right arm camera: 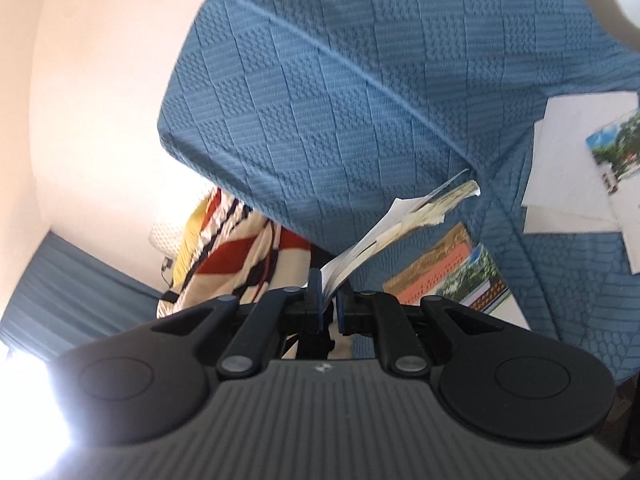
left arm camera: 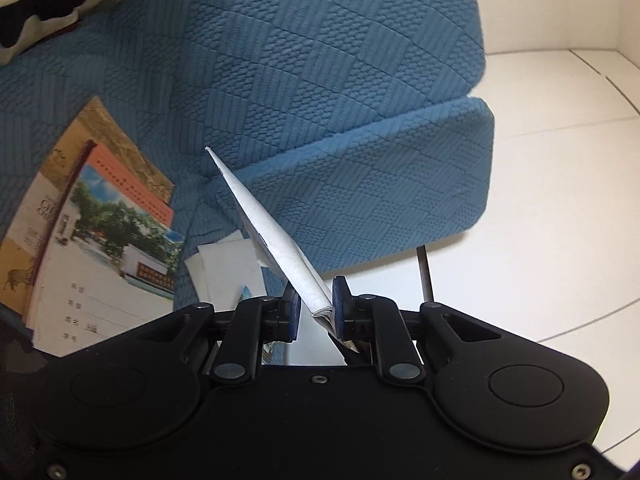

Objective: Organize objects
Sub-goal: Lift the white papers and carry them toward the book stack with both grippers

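I judged the chief risk to be slippage: my left gripper (left arm camera: 316, 304) pinched a thin white booklet (left arm camera: 276, 240) only by its folded spine, so the sheets could fan out or slide free if I swung it quickly. My right gripper (right arm camera: 329, 300) likewise pinched a floppy booklet (right arm camera: 384, 232) near one edge, its loose pages curling toward the frame's centre right, and a tear there looked possible. Both booklets hung in the air above the blue quilted cushion (left arm camera: 320, 60). The left one looked white, flat and edge-on; the right one looked worn, with ragged, yellowed page tips. A stack of notebooks (left arm camera: 92, 240) lay at the lower left of the left view.
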Tool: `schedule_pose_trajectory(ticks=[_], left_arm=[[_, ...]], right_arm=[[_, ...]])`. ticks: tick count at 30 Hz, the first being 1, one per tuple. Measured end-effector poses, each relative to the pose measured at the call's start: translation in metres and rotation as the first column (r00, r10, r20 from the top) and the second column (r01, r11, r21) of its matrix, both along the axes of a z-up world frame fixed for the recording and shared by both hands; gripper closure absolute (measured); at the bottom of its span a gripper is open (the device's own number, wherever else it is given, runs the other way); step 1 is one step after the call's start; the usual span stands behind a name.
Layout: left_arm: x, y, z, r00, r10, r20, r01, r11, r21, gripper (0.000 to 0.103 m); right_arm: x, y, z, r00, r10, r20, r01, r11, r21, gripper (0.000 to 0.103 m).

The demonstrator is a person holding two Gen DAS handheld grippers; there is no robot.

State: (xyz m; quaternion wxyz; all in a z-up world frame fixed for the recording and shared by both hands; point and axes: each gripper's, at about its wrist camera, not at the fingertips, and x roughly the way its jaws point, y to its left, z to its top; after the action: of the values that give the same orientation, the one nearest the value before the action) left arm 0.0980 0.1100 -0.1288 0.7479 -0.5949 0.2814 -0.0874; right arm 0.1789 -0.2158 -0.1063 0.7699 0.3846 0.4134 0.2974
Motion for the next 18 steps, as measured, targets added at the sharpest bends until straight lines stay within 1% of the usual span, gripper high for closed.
schedule_pose_trajectory(ticks=[3, 9, 15, 16, 18], left_arm=[[-0.006, 0.01, -0.013, 1.0, 0.013, -0.012, -0.013, 1.0, -0.015, 0.088], [-0.013, 0.024, -0.037, 0.998, 0.021, -0.052, -0.021, 1.0, -0.011, 0.088], [-0.016, 0.029, -0.065, 0.993, 0.012, -0.114, -0.01, 1.0, 0.017, 0.088], [-0.016, 0.029, -0.068, 0.993, 0.012, -0.119, -0.008, 0.999, 0.034, 0.087], [-0.017, 0.026, -0.071, 0.99, 0.017, -0.139, -0.004, 0.996, 0.094, 0.086]], right_arm=[[-0.001, 0.014, -0.006, 1.0, 0.02, -0.01, -0.02, 1.0, -0.017, 0.093], [-0.001, 0.035, -0.024, 0.998, 0.056, -0.039, -0.058, 0.997, -0.049, 0.093], [-0.002, 0.047, -0.049, 0.995, 0.068, -0.079, -0.075, 0.994, -0.08, 0.093], [-0.002, 0.049, -0.053, 0.994, 0.069, -0.087, -0.077, 0.993, -0.087, 0.093], [-0.003, 0.052, -0.06, 0.993, 0.073, -0.097, -0.083, 0.991, -0.104, 0.092]])
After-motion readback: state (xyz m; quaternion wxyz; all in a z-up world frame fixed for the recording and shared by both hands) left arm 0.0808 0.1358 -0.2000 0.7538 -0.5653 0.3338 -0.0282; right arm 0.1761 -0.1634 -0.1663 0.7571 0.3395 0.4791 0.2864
